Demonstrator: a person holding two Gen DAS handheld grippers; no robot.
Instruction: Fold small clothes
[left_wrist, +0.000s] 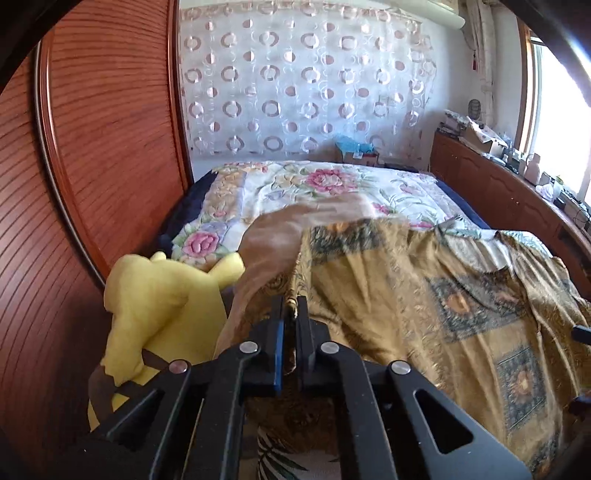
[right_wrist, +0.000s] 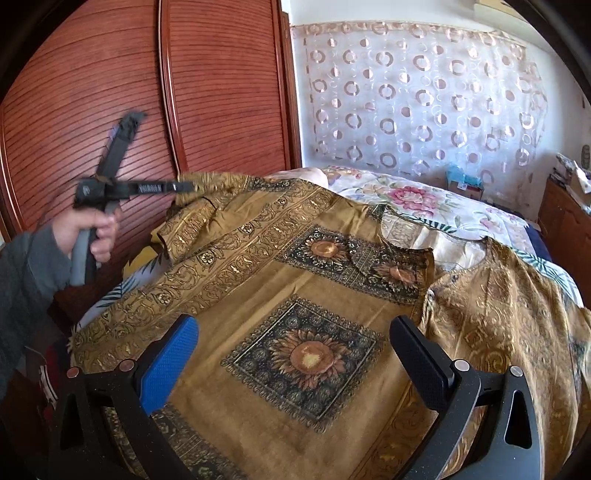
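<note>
1. Left gripper (left_wrist: 290, 314) pinches the gold shirt's (right_wrist: 295, 280) sleeve (right_wrist: 199, 218), lifted at 10 o'clock; thin grip could slip.
2. Right gripper (right_wrist: 293, 363) gapes wide, empty, over the shirt spread on the bed (right_wrist: 424, 199).
3. Unpinned body may drag, skewing the fold.

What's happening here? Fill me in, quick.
A person is folding a gold patterned top spread on a bed with a floral quilt. The left hand-held gripper is shut on the garment's sleeve edge and holds it lifted off the bed. The right hand-held gripper is open above the shirt's sunflower print, holding nothing. A yellow cloth sits bunched beside the bed, by the wooden wardrobe.
</note>
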